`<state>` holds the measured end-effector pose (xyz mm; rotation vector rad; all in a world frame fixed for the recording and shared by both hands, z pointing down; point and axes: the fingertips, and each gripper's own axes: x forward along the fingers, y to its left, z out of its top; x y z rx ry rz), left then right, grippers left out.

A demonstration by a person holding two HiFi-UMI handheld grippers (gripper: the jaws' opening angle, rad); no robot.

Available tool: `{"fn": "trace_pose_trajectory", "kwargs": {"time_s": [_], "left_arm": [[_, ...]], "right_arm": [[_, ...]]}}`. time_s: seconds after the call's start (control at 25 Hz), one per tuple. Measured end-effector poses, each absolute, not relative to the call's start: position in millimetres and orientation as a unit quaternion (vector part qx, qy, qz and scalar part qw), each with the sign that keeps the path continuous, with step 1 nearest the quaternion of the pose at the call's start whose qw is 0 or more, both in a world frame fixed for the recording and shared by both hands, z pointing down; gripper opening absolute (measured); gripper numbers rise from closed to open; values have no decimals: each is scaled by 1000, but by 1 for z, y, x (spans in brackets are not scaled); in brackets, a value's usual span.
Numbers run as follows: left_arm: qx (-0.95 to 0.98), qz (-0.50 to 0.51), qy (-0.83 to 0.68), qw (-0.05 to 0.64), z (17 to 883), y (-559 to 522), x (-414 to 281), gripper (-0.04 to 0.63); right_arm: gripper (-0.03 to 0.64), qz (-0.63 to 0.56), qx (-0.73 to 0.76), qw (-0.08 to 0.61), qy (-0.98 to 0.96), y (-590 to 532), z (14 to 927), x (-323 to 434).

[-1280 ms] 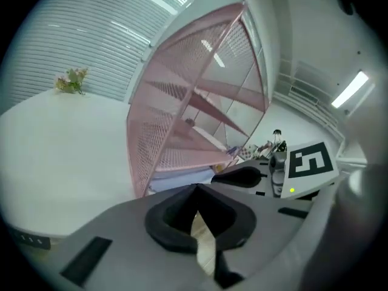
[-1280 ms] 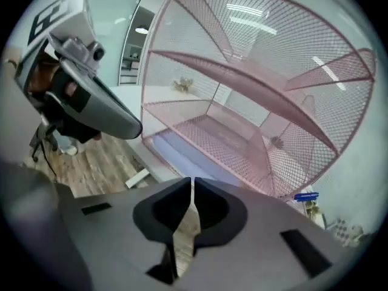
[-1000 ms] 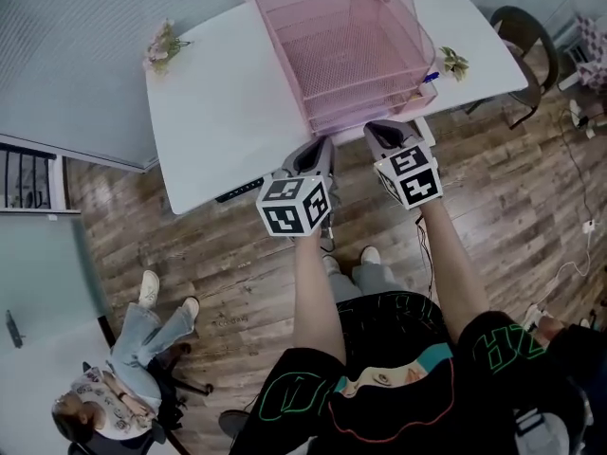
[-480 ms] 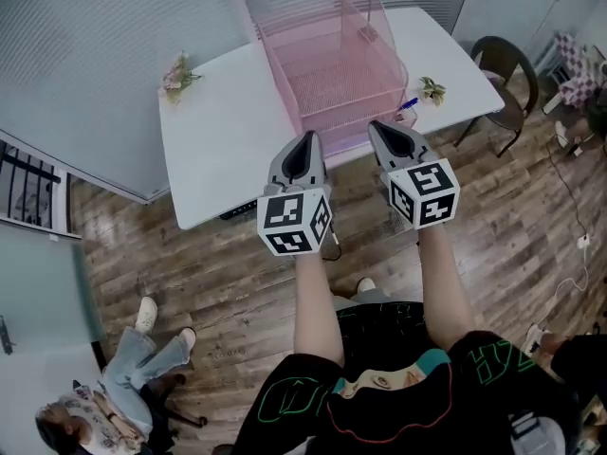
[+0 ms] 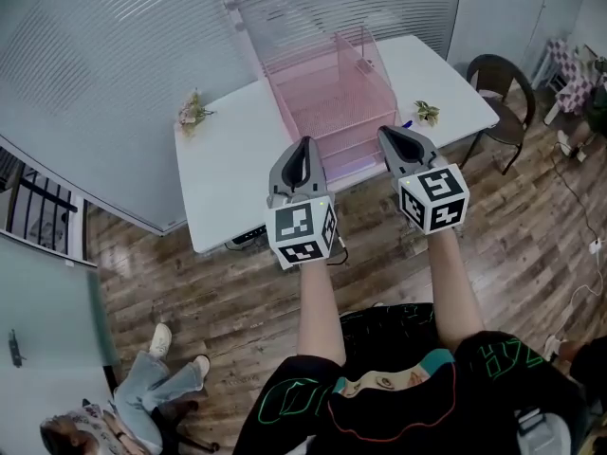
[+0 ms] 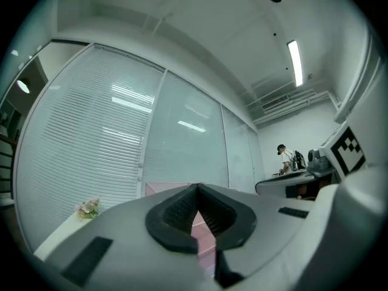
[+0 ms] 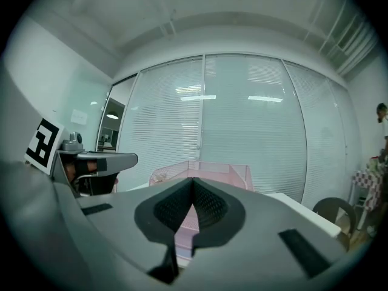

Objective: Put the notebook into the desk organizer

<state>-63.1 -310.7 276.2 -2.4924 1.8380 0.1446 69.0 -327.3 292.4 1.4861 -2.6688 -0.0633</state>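
I cannot find the notebook in any view. The bare parts of the surface show none, and if it lies in the pink desk organizer the mesh trays hide it. The organizer stands at the middle of the surface, reaching from the far edge almost to the near edge, and its stepped tray fronts seem to face me. A flower sprig lies by the left edge, and another lies by the right edge with a small blue thing beside it.

My left gripper and right gripper hang side by side above the near edge, both pinched closed on nothing. To do this well, I should first look into the trays and settle whether the notebook is there. If it is not, I open one gripper before going down, pinch the notebook by one edge, and slide it flat into a tray front. The other gripper should steady the light frame.
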Motion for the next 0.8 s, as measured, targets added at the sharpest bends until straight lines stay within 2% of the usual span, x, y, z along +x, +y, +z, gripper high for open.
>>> {"fn": "trace_pose_trajectory", "kwargs": {"time_s": [0.8], "left_arm": [[-797,29,601,45,277,-312,-57,-3]], "right_arm": [[2,-42,504,30,-862,-334,283,84]]}}
